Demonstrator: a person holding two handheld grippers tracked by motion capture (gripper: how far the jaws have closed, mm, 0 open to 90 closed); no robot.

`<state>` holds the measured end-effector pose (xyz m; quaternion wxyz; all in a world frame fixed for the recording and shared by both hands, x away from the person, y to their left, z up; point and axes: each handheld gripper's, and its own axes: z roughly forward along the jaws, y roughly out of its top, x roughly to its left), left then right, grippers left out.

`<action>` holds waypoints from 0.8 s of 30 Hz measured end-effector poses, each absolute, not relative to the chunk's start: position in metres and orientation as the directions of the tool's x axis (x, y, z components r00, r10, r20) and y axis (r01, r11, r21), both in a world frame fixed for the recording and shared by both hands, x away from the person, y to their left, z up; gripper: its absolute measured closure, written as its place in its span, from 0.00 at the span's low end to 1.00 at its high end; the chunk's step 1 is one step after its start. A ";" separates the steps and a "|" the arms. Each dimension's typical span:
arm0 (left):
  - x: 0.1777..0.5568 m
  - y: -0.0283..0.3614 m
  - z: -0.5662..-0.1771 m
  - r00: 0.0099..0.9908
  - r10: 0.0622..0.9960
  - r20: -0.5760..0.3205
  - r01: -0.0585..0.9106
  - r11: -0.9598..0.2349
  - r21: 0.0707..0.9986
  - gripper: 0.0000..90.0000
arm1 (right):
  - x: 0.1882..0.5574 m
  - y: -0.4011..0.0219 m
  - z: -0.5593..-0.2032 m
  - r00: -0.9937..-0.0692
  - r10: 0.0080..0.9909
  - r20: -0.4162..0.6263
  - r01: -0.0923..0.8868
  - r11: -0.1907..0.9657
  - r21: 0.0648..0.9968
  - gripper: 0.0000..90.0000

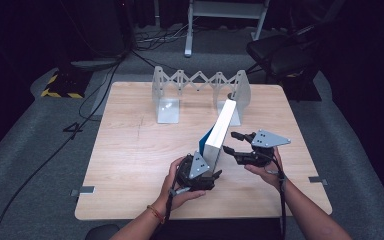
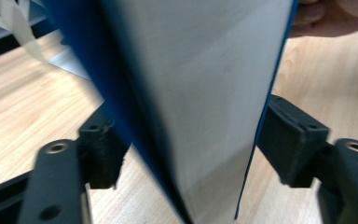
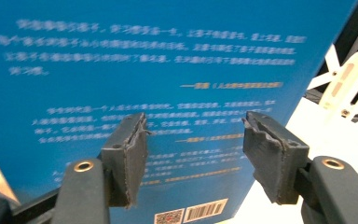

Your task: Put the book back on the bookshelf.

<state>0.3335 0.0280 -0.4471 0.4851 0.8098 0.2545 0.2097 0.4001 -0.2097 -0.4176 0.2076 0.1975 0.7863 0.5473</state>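
Observation:
A blue-covered book [image 1: 221, 127] stands tilted on its edge on the wooden table [image 1: 135, 150], white page edges up, its far end by the metal rack. My left gripper [image 1: 210, 167] holds its near end. In the left gripper view the two black pads [image 2: 103, 149] press on both covers of the book [image 2: 200, 93], so the left gripper [image 2: 191, 140] is shut on it. My right gripper [image 1: 232, 142] stands open just right of the book. In the right gripper view the right gripper [image 3: 193, 140] faces the back cover [image 3: 144, 60] with printed text and a barcode, and nothing is between its pads.
An expanding metal book rack [image 1: 200, 82] with two upright end plates stands at the table's far edge. Beyond it are a black chair [image 1: 280, 52], floor cables [image 1: 95, 95] and a yellow-black striped block [image 1: 60, 87]. The left half of the table is bare wood.

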 end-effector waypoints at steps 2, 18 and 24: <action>0.331 0.024 -0.447 0.756 0.645 0.110 0.205 -0.393 0.896 0.29 | 0.399 -0.208 -0.419 -0.837 0.533 -0.124 0.074 0.335 0.939 0.44; 0.339 0.055 -0.438 0.783 0.621 0.040 0.222 -0.339 0.914 0.64 | 0.422 -0.234 -0.437 -0.815 0.575 -0.073 0.150 0.330 0.932 0.40; 0.346 0.084 -0.432 0.887 0.460 0.038 0.176 -0.413 0.893 0.66 | 0.424 -0.246 -0.435 -0.849 0.527 -0.045 0.147 0.316 0.937 0.37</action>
